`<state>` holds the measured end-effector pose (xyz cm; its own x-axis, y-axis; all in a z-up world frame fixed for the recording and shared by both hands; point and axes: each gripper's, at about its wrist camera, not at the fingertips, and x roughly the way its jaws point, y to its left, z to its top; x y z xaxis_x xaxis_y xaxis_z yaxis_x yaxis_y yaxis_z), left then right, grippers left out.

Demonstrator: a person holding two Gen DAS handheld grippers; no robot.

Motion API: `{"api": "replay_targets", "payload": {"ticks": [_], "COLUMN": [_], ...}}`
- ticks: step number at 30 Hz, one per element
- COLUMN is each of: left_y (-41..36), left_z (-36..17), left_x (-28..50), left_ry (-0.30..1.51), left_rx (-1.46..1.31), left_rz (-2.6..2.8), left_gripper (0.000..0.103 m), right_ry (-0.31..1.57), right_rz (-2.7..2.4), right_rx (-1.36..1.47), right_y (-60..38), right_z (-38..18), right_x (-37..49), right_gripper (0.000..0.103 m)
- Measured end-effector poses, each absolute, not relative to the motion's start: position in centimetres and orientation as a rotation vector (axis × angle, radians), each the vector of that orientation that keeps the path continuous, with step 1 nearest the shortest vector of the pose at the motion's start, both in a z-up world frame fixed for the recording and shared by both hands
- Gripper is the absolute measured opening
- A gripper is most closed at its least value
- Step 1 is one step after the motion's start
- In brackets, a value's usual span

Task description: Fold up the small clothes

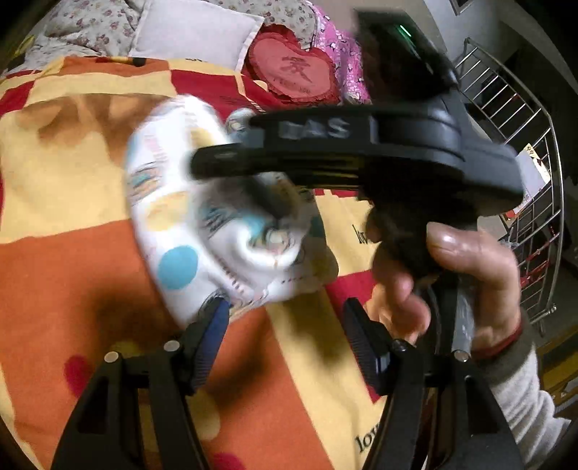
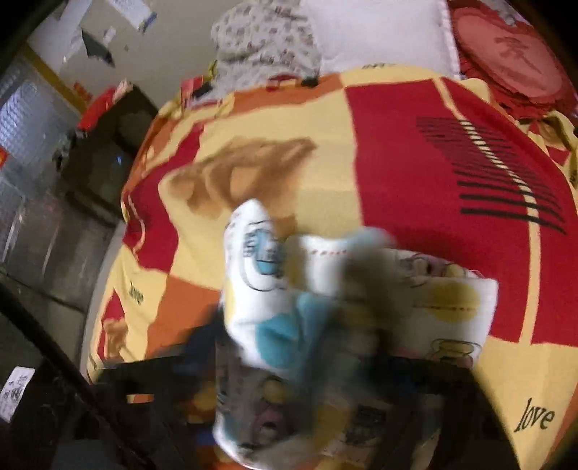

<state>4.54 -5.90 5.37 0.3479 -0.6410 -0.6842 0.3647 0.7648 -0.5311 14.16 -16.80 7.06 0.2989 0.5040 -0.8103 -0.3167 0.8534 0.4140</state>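
A small white garment (image 1: 202, 224) with blue and yellow dots and cartoon prints hangs bunched above the patchwork bedspread (image 1: 72, 260). My left gripper (image 1: 285, 336) is open and empty just below the cloth's lower edge. My right gripper (image 1: 231, 162) crosses the left wrist view from the right, held by a hand (image 1: 466, 274), its fingers closed on the garment's top. In the right wrist view the garment (image 2: 325, 307) is blurred and fills the space between the right gripper's fingers (image 2: 318, 361), which it mostly hides.
The bedspread (image 2: 415, 152) is red, orange and yellow. A red heart cushion (image 1: 292, 68) and a white pillow (image 1: 195, 32) lie at the bed's head. A metal rack (image 1: 523, 144) stands on the right. Dark furniture (image 2: 101, 159) stands beyond the bed's left edge.
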Motion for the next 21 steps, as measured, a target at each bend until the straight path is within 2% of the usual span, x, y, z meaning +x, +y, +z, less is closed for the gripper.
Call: {"api": "replay_targets", "payload": {"ticks": [1, 2, 3, 11, 14, 16, 18, 20, 21], "left_y": [-5.3, -4.9, -4.5, -3.6, -4.3, -5.1, -5.6, -6.0, -6.1], "left_z": [5.9, 6.4, 6.8, 7.4, 6.6, 6.4, 6.5, 7.0, 7.1], "left_x": [4.1, 3.8, 3.7, 4.7, 5.2, 5.5, 5.9, 6.5, 6.8], "left_ry": [1.016, 1.001, 0.984, 0.975, 0.989, 0.994, 0.993, 0.977, 0.971], "left_rx": [-0.3, -0.29, -0.28, -0.247, -0.244, -0.236, -0.226, -0.218, -0.214], "left_rz": [-0.658, -0.653, -0.646, -0.578, -0.564, -0.557, -0.546, -0.537, -0.536], "left_gripper": [0.064, 0.064, 0.064, 0.066, 0.066, 0.066, 0.066, 0.066, 0.066], "right_ry": [1.126, 1.103, 1.07, 0.982, 0.985, 1.021, 1.018, 0.999, 0.988], "right_rz": [0.557, 0.568, 0.585, 0.548, 0.483, 0.43, 0.437, 0.419, 0.412], "right_rx": [0.203, 0.219, 0.219, 0.266, 0.287, 0.299, 0.323, 0.332, 0.328], "right_y": [-17.3, -17.9, -18.6, -23.6, -25.5, -26.3, -26.6, -27.2, -27.4], "right_z": [7.3, 7.7, 8.5, 10.2, 8.7, 5.7, 4.6, 5.0, 5.5], "right_x": [13.9, 13.5, 12.9, 10.5, 10.3, 10.4, 10.2, 9.7, 9.4], "right_gripper": [0.034, 0.028, 0.027, 0.024, 0.024, 0.025, 0.028, 0.045, 0.048]}}
